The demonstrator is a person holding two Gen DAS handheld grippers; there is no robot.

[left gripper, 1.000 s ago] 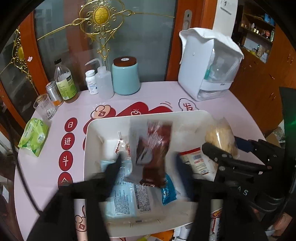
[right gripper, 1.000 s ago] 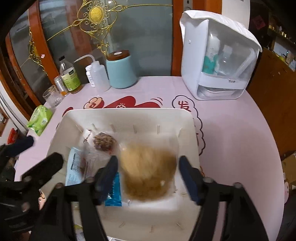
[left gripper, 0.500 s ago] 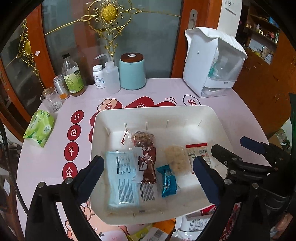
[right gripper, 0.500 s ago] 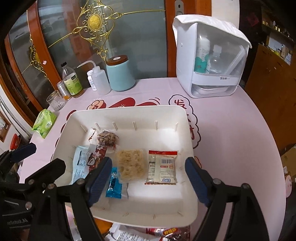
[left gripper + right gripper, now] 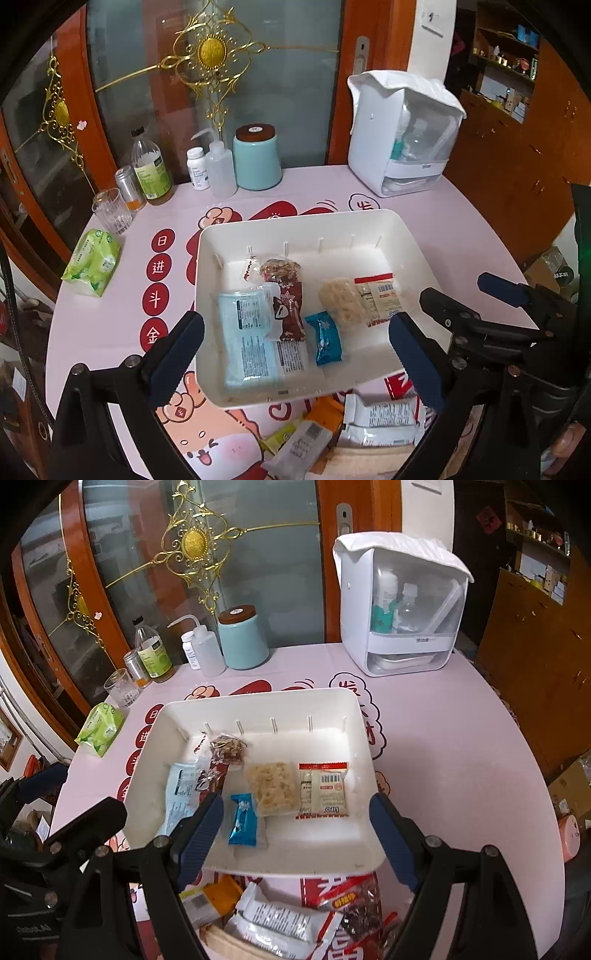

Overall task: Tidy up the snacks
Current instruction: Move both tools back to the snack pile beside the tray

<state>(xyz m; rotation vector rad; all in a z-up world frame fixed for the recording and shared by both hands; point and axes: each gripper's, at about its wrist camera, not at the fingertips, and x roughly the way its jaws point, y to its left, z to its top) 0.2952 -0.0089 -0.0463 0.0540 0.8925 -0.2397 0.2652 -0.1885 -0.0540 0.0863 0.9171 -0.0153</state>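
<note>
Left gripper (image 5: 295,354): fingers standing wide, having just been opening, holding nothing.
Right gripper (image 5: 297,836): fingers wide, empty.
Risk: loose wrapped snacks (image 5: 280,919) piling beside the white plastic tray (image 5: 364,716), sliding off the counter edge during a clumsy pick.

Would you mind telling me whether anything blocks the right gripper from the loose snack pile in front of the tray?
Nothing visible does: the open right gripper hangs empty above the pile, which lies uncovered before the tray.
</note>
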